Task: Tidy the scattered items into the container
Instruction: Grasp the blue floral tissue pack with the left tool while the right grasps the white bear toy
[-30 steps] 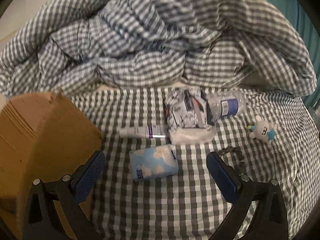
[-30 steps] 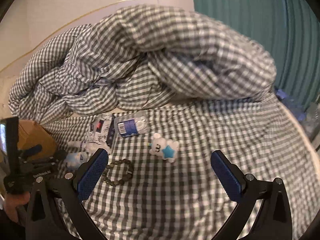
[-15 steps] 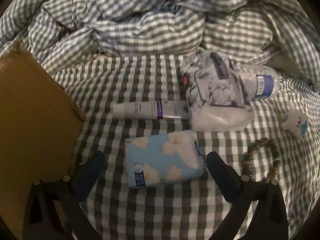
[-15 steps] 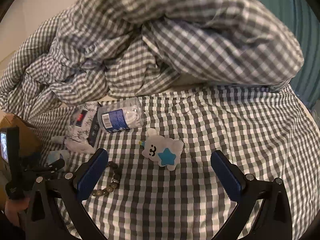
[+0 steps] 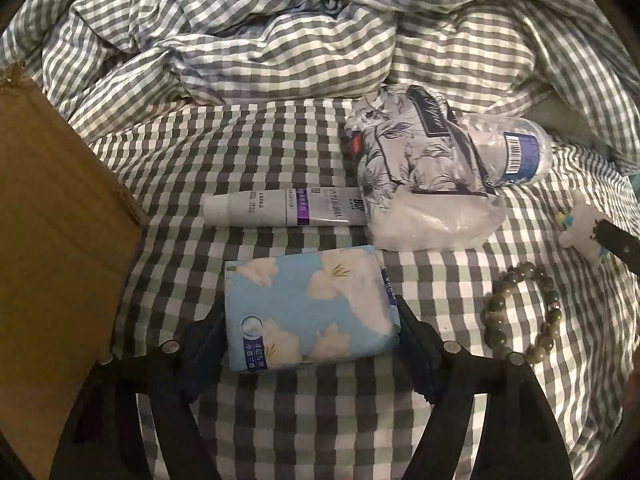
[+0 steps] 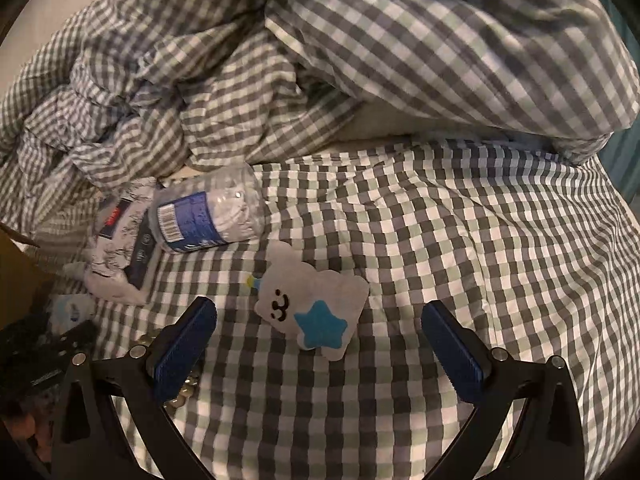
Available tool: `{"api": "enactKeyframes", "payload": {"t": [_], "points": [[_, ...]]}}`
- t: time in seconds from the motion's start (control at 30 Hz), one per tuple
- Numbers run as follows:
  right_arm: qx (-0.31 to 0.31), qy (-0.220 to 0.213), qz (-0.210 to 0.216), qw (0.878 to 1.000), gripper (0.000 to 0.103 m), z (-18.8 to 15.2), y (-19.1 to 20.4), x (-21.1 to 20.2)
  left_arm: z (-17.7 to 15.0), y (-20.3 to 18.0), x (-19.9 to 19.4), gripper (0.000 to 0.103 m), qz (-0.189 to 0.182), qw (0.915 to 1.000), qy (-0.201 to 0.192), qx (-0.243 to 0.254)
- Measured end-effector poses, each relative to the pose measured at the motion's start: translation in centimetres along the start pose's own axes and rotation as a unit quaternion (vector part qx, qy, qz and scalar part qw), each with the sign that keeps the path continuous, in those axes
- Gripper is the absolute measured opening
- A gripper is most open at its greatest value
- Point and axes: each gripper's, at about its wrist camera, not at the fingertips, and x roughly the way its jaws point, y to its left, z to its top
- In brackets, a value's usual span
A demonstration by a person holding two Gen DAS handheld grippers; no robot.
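Observation:
My left gripper (image 5: 312, 332) straddles a blue tissue pack with white flowers (image 5: 308, 304) lying on the checked bed sheet; its jaws are wide and stand at the pack's two ends. Behind the pack lie a white tube (image 5: 280, 208), a floral plastic packet (image 5: 420, 184) and a clear bottle (image 5: 508, 152). A bead bracelet (image 5: 520, 312) lies to the right. The cardboard box (image 5: 56, 240) stands at the left. My right gripper (image 6: 320, 344) is open, with a white plush toy with a blue star (image 6: 316, 304) between and just beyond its fingertips.
A crumpled checked duvet (image 6: 360, 60) is heaped across the back of the bed. The bottle (image 6: 208, 216) and the floral packet (image 6: 124, 240) lie left of the plush in the right wrist view. The bracelet (image 6: 180, 392) lies under the right gripper's left finger.
Both grippers have moved forward and down. The left one now has the tissue pack between its jaws. The right one has closed in on the plush toy.

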Motion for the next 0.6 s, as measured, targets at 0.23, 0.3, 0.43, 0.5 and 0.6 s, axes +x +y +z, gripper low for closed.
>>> {"api": "enactKeyframes", "payload": {"t": [0.23,0.3,0.43,0.5,0.6], "points": [[-0.027,0.018,-0.007,0.999,0.103,0.4,1.0,2.1,0.4,0.1,-1.0,0.077,-0.006,1.0,0.001,-0.007],[-0.032,0.019,-0.009,0.999,0.103,0.3,1.2,2.5,0.5,0.1,-1.4,0.077,-0.007,1.0,-0.001,-0.006],[-0.039,0.028,-0.008,0.999,0.102,-0.2,1.4,3.3,0.6,0.1,-1.9,0.077,-0.009,0.9999,-0.004,-0.007],[-0.047,0.035,-0.002,0.998,0.093,-0.5,1.8,3.3,0.6,0.0,-2.1,0.077,-0.011,0.9999,-0.005,-0.004],[-0.054,0.042,-0.009,0.998,0.057,-0.9,1.9,3.1,0.7,0.0,-2.4,0.077,-0.009,0.9999,-0.008,-0.003]]}}
